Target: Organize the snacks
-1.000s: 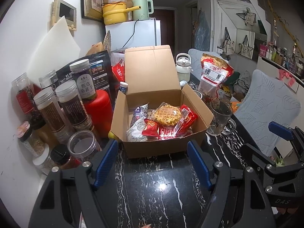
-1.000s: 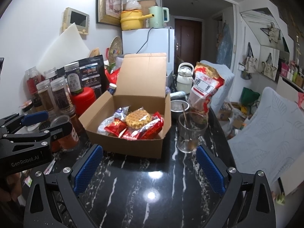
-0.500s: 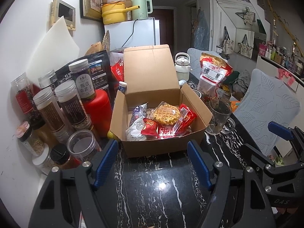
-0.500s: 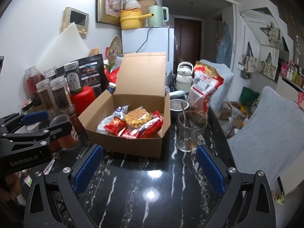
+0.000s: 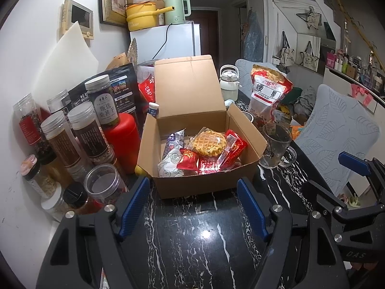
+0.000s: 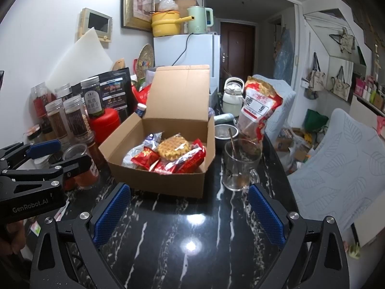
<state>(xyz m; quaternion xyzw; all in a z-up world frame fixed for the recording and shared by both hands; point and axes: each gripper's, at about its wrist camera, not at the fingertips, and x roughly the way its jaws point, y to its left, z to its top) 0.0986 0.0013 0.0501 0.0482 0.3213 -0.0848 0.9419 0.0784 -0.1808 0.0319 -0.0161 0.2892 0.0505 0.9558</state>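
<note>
Writing "GenRobot.AI" marks the left tool (image 6: 51, 155); both tools, right tool (image 6: 189, 213) included, gape empty.

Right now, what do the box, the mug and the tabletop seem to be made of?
Box: brown cardboard, matte, with fold creases. Mug: clear glass, since a spoon shows through. Tabletop: probably polished black marble or an imitation, white-veined and reflecting a lamp.
</note>
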